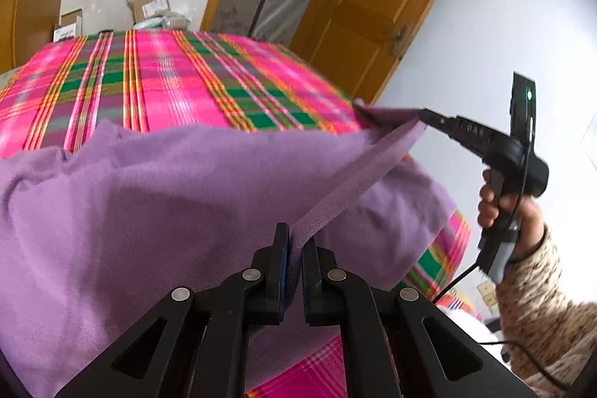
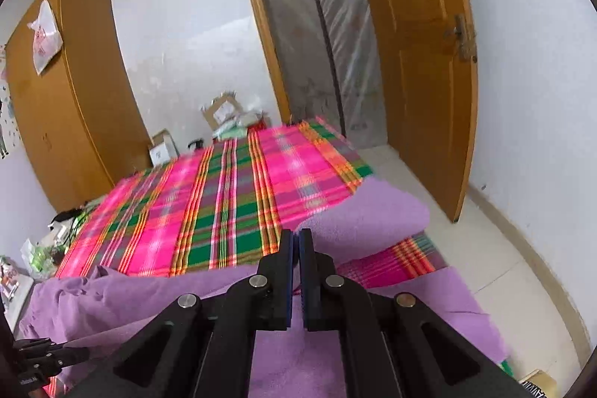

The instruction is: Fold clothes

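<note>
Cardboard boxes (image 2: 224, 112) sit past the bed's far end at twelve o'clock, flaps up, contents too blurred to tell. On to the purple garment (image 1: 156, 211): soft, fleecy, spread over the near half of the pink plaid bedspread (image 1: 168, 77), one edge lifted into a taut ridge. Left gripper (image 1: 295, 248) is clamped tight on that edge. Right gripper (image 2: 296, 245) is pinched down too, purple cloth caught at its tips; from the left wrist it shows at three o'clock.
</note>
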Demonstrator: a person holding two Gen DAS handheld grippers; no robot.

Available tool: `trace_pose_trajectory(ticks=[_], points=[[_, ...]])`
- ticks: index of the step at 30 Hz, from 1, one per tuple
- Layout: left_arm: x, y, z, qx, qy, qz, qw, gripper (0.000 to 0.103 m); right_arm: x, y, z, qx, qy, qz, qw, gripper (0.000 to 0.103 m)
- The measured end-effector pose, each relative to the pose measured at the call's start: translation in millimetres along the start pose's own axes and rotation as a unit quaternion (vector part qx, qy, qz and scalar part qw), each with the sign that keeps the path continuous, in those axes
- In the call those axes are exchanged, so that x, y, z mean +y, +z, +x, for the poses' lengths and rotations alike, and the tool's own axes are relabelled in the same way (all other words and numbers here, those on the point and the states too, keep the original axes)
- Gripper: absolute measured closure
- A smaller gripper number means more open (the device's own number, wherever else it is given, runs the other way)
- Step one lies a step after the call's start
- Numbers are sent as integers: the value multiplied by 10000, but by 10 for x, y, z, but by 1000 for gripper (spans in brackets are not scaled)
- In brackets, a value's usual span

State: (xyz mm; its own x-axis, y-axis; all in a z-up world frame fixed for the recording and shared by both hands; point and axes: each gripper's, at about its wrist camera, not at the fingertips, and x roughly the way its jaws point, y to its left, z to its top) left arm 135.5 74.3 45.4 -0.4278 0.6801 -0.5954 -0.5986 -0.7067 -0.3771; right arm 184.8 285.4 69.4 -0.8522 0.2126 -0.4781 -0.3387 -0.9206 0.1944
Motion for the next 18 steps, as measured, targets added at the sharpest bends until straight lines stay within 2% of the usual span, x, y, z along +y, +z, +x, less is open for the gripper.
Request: trace_pose_trajectory(ticks=[4, 7, 14, 18], points=[[-110, -1, -93, -109, -73, 212, 9997, 97, 40, -39, -238, -304, -192, -192, 9992, 100], [-174, -46, -128, -94, -131, 329, 9993, 97, -2, -152, -394, -369, -358, -275, 9983, 100], [-276, -291, 95, 499, 28, 695, 9963, 97, -242, -583, -327, 136, -536, 72, 9984, 100], [-259, -374, 147, 634, 73, 742, 9952, 97, -358, -771, -249, 360, -620, 272, 9971, 100]])
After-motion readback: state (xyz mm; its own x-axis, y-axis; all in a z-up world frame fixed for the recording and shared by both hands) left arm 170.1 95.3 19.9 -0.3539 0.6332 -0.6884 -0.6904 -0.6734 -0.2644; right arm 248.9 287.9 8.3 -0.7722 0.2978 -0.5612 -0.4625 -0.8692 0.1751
